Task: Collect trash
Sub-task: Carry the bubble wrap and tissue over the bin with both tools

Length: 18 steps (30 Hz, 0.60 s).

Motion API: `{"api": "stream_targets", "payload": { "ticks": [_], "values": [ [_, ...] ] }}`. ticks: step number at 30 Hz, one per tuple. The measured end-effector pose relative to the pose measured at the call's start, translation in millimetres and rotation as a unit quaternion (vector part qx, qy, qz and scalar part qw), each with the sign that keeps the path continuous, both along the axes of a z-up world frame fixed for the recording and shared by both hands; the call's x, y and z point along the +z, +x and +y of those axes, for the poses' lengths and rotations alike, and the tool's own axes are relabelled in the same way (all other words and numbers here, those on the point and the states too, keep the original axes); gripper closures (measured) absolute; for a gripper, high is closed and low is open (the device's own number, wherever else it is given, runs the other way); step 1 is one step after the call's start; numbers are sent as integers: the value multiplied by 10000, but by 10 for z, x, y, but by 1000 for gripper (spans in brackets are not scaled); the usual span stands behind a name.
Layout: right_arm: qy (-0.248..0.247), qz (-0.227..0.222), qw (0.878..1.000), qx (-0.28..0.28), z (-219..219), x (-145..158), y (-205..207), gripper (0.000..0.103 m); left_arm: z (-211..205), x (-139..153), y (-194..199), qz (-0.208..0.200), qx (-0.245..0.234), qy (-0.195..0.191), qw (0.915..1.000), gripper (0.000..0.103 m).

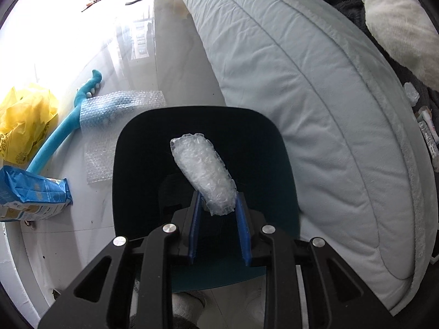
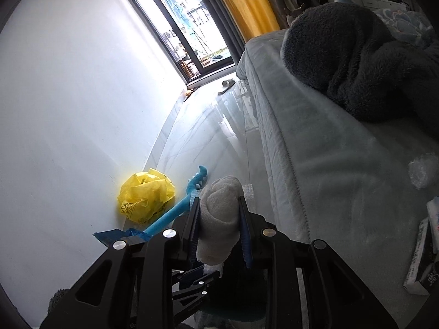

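Observation:
My left gripper (image 1: pixel 218 205) is shut on a crumpled wad of clear bubble wrap (image 1: pixel 204 171) and holds it over the open mouth of a dark bin (image 1: pixel 137 164) on the floor beside the bed. My right gripper (image 2: pixel 219 213) is shut on a rolled off-white cloth (image 2: pixel 219 213), held above the floor; the left gripper and the bin rim show dimly below it. More trash lies on the floor: a flat bubble wrap sheet (image 1: pixel 120 115), a crumpled yellow plastic bag (image 1: pixel 24 120) (image 2: pixel 145 197) and a blue snack packet (image 1: pixel 30 194).
A blue toy-like stick (image 1: pixel 60 131) (image 2: pixel 181 208) lies by the wall. The bed with a pale quilt (image 1: pixel 315 109) runs along the right, with a dark fleece blanket (image 2: pixel 356 63), a small bubble wrap piece (image 2: pixel 424 170) and boxes (image 2: pixel 422 257) on it. A slipper (image 2: pixel 227 85) lies near the window.

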State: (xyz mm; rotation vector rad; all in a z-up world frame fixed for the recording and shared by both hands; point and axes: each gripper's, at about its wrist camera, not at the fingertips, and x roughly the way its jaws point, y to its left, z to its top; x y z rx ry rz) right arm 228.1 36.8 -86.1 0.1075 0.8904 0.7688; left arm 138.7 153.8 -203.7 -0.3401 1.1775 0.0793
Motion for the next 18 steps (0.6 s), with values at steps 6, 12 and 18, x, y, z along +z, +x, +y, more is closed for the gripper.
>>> {"api": "stream_targets", "payload": {
  "ticks": [6, 12, 18],
  "values": [
    [-386, 117, 9991, 136, 231, -167, -1, 77, 77, -147, -45, 459, -118, -92, 9988, 74],
    [-683, 348, 9969, 193, 407, -428, -4, 77, 202, -191, -141, 586, -118, -95, 9982, 57],
    [-908, 485, 9943, 286, 557, -618, -29, 77, 367, -178, -228, 603, -58, -80, 9981, 47]
  ]
}}
